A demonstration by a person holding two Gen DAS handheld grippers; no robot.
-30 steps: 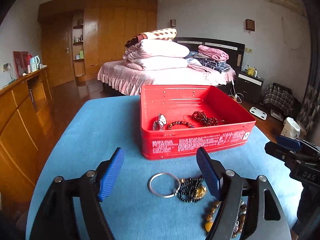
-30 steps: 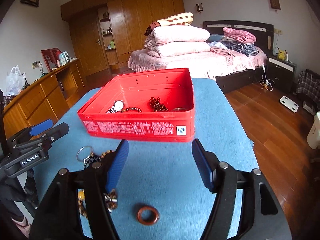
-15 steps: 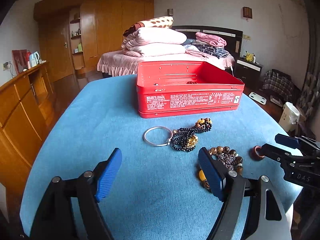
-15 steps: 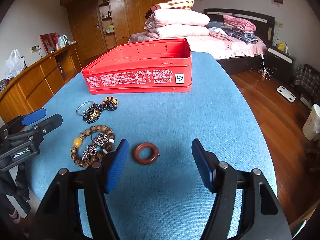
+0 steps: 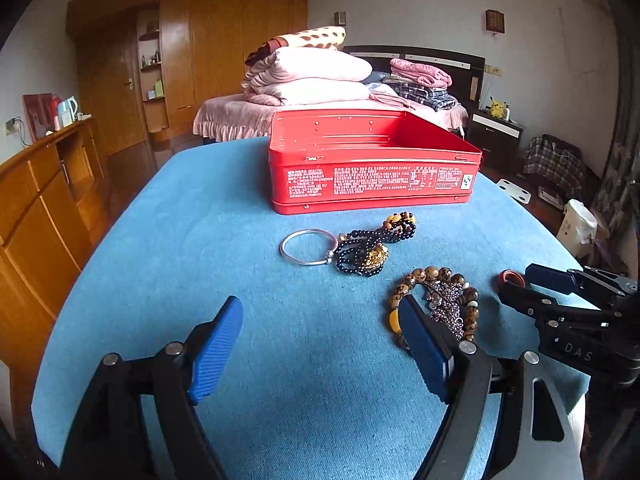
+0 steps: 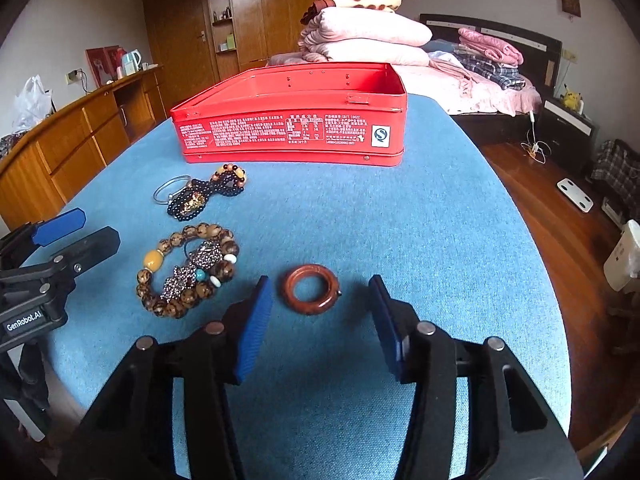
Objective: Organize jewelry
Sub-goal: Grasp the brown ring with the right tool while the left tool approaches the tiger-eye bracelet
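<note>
On the blue tablecloth (image 6: 400, 220), a red-brown ring (image 6: 310, 309) lies flat between the tips of my right gripper (image 6: 319, 282). Its jaws are closing, but the pads are clear of the ring. To the left lies a brown wooden bead bracelet (image 6: 151, 261) with a sparkly piece on top of it. Farther back are a black bead bracelet (image 6: 188, 204) and a silver bangle (image 6: 175, 178). My left gripper (image 5: 320, 308) is open and empty, low over the cloth, its right finger just in front of the wooden bead bracelet (image 5: 434, 273). The open red tin (image 5: 372, 176) stands behind; its contents are hidden.
The table's near and right edges drop to a wooden floor (image 6: 560, 208). A wooden sideboard (image 5: 40, 200) runs along the left. A bed (image 5: 320, 96) piled with bedding stands behind the tin. Each gripper shows at the side of the other's view.
Both grippers have sunk and drawn back from the tin, so its inside no longer shows. The ring now lies between the right fingertips, and the right jaws have narrowed.
</note>
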